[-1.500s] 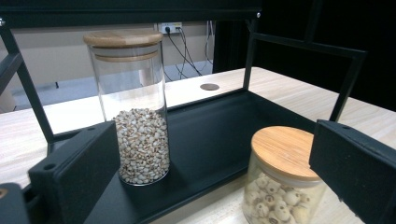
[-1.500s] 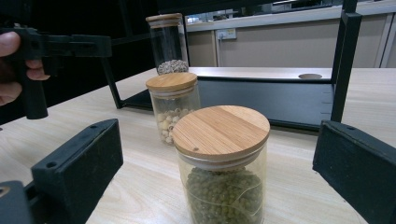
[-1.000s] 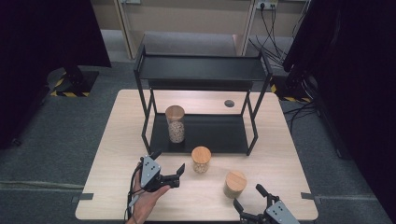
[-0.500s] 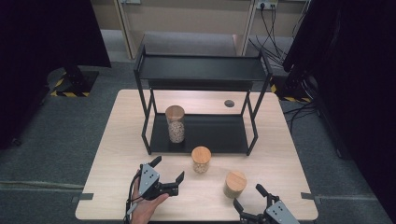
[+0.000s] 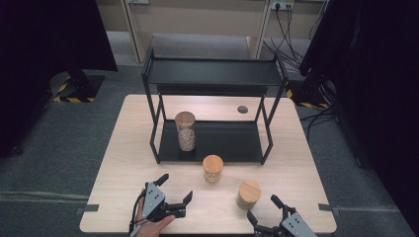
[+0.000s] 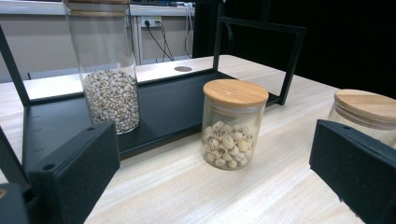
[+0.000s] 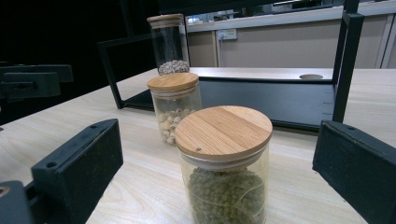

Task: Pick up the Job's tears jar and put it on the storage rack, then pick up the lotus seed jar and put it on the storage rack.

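Three glass jars with wooden lids are on the table. A tall jar of pale grains (image 5: 185, 131) (image 6: 109, 79) stands on the lower level of a black rack (image 5: 212, 74). In front of the rack is a short jar of white beans (image 5: 213, 169) (image 6: 231, 126) (image 7: 173, 105). A short jar of green beans (image 5: 248, 194) (image 7: 224, 172) sits further front and right. My left gripper (image 5: 175, 188) (image 6: 215, 135) is open and faces the white-bean jar from a short way off. My right gripper (image 5: 263, 208) (image 7: 219, 135) is open, its jaws either side of the green-bean jar without touching it.
The rack's upper shelf (image 5: 212, 71) overhangs the tall jar, with thin black posts (image 5: 154, 123) at its corners. A round cable hole (image 5: 242, 109) is in the wooden table (image 5: 123, 163) behind the rack. Grey floor surrounds the table.
My left gripper has drawn back toward the table's front edge, away from the white-bean jar, still open. The right gripper and the jars have not moved.
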Demonstrator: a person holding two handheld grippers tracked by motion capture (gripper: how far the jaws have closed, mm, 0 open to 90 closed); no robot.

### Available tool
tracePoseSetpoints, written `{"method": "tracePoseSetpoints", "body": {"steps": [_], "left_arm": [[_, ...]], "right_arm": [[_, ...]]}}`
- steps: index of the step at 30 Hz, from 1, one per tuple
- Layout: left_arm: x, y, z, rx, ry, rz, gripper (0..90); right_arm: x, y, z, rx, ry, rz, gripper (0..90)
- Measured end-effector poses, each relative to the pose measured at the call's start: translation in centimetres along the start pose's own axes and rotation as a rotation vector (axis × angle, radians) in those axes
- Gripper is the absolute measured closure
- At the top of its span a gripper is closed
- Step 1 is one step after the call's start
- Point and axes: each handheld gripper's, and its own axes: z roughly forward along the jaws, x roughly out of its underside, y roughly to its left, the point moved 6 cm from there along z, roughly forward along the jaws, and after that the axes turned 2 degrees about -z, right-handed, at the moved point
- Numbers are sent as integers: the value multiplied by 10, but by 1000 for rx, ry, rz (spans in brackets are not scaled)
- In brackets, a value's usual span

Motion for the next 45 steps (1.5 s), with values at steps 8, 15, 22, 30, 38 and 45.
{"method": "tracePoseSetpoints", "body": {"steps": [8,15,22,30,38,45], "left_arm": [[8,-3,-11,6,3,3,11],[14,-3,-19,0,-8,21,12],[20,-5,-21,3,-17,32,11],[23,-4,-23,-4,-22,38,11],[24,-4,-23,-10,-20,53,10],[24,-4,-23,-7,-17,52,10]], "right_arm": [[0,0,0,2,-1,1,18],[0,0,0,4,-2,1,18],[0,1,0,-3,-2,-4,18],[0,1,-1,-2,-3,-2,18],[0,1,-1,-5,-8,-3,18],[-1,2,-1,-10,-11,-5,18]]}}
